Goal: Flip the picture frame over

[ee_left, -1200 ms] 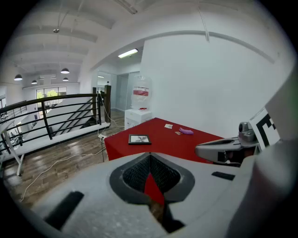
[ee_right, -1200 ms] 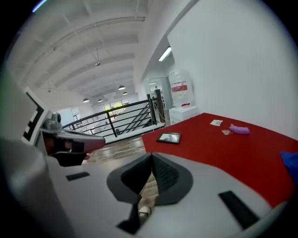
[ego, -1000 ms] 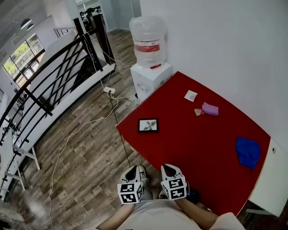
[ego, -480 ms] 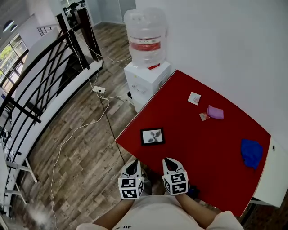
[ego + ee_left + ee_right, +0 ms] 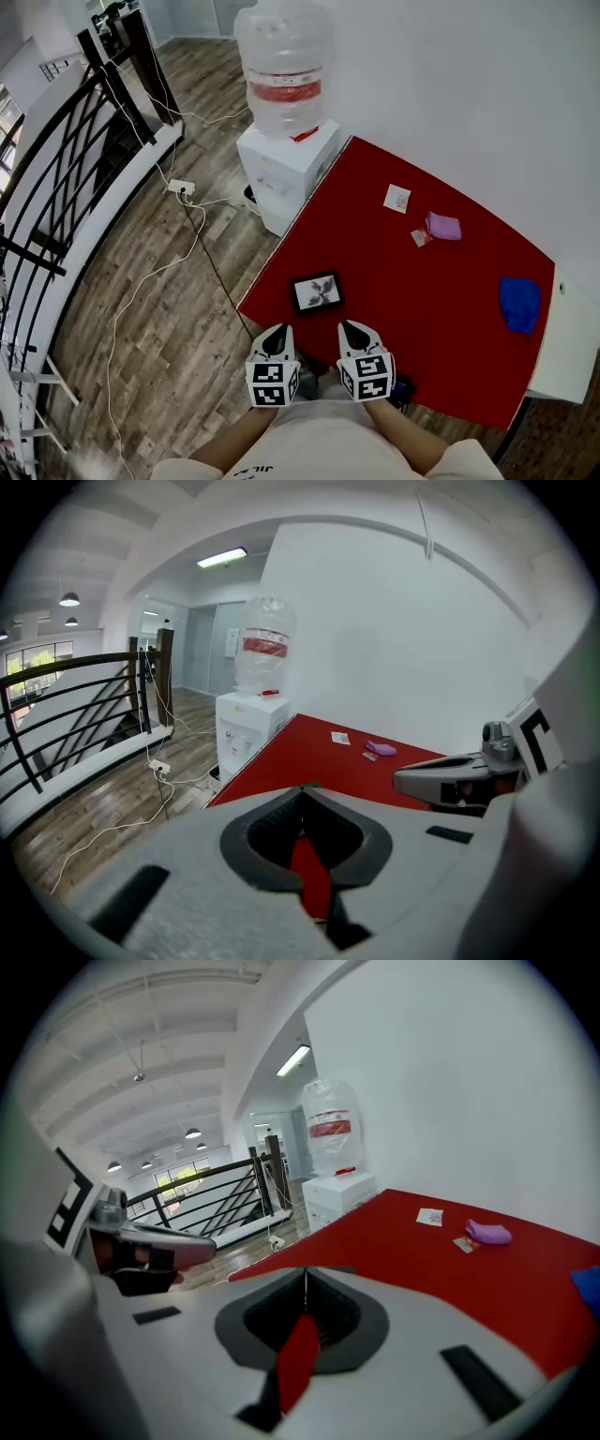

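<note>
The left tool (image 5: 276, 332) and the right tool (image 5: 352, 327) hang side by side at the near edge of the red surface (image 5: 441, 323), each with its jaws pressed together and gripping nothing; only a sliver of red shows through the notch behind each closed pair. The picture frame (image 5: 317, 292) lies flat just ahead of both tips, picture side up, between the two lines they point along and apart from both, close to the surface's left edge. Only a strip of red separates it from the tips. Farther ahead of the right tool lie a small white card (image 5: 397, 198), a purple pouch (image 5: 442, 226) and a small tag (image 5: 419, 238) just beside it. Well off to that tool's right sits a crumpled blue cloth (image 5: 519, 304). Ahead of the left tool, past the surface's far corner, a white water dispenser (image 5: 281, 173) carries a big bottle (image 5: 284, 66). A cable (image 5: 141, 291) trails over the wooden floor (image 5: 169, 347) to its left, toward a black railing (image 5: 56, 141).
</note>
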